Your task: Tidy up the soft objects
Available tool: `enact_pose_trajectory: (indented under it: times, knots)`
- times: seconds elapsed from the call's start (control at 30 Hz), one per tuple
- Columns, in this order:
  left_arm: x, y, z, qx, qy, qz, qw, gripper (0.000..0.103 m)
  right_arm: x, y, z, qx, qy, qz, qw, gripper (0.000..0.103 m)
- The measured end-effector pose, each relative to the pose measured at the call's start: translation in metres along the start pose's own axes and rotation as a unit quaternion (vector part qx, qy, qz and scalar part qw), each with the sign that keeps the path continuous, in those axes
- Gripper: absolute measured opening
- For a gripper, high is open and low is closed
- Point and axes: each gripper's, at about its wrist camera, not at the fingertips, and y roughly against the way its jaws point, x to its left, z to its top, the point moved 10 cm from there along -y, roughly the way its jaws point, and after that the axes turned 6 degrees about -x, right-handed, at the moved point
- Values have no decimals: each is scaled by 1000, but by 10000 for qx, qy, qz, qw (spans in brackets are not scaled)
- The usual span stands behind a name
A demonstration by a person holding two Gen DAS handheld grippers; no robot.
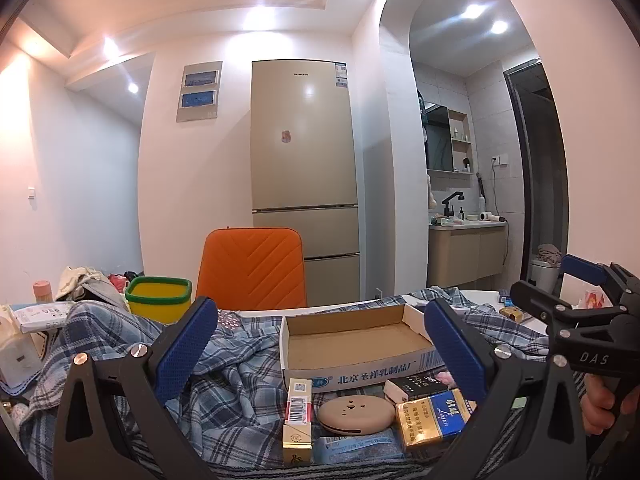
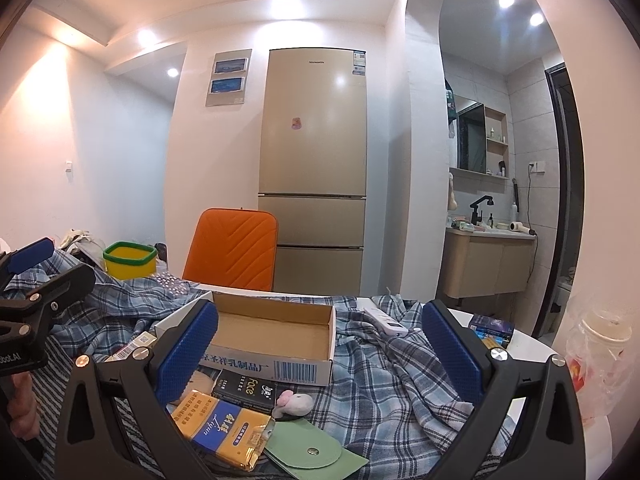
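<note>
An empty cardboard box (image 1: 352, 340) (image 2: 276, 332) lies on a blue plaid cloth (image 1: 224, 364) (image 2: 380, 364). In front of it lie a gold-and-blue cigarette pack (image 1: 434, 420) (image 2: 222, 432), a black pack (image 1: 412, 386) (image 2: 244, 388), a gold-and-red carton (image 1: 298, 420), a beige round case (image 1: 356, 414), a small pink-and-white plush (image 2: 294, 402) and a green snap pouch (image 2: 312, 452). My left gripper (image 1: 320, 344) is open and empty above these items. My right gripper (image 2: 320, 348) is open and empty over the plush and pouch; it also shows at the right of the left wrist view (image 1: 568, 292).
An orange chair back (image 1: 252, 268) (image 2: 234, 250) and a yellow bin with a green rim (image 1: 158, 294) (image 2: 130, 258) stand behind the table. A white remote (image 2: 386, 320) lies on the cloth. A bagged cup (image 2: 600, 344) stands at the right edge. A fridge (image 1: 304, 168) stands behind.
</note>
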Motion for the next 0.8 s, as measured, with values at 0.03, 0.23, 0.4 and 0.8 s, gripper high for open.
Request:
enact_pose_trajectory:
  times: [0.03, 0.23, 0.4, 0.8]
  knots:
    - [-1, 0, 0, 9, -19, -10, 10000, 103, -1, 1, 1, -25, -14, 8, 10000, 103]
    - [-2, -1, -2, 263, 83, -164, 9995, 103, -3, 1, 4, -8, -61, 6, 10000, 103]
    - [-8, -4, -8, 444, -42, -176, 9988, 103, -13, 1, 10, 72, -241, -18, 9997, 103]
    - [-26, -13, -38, 1493, 45, -605, 9869, 103, -16, -17, -5, 1492, -345, 776, 9851, 103]
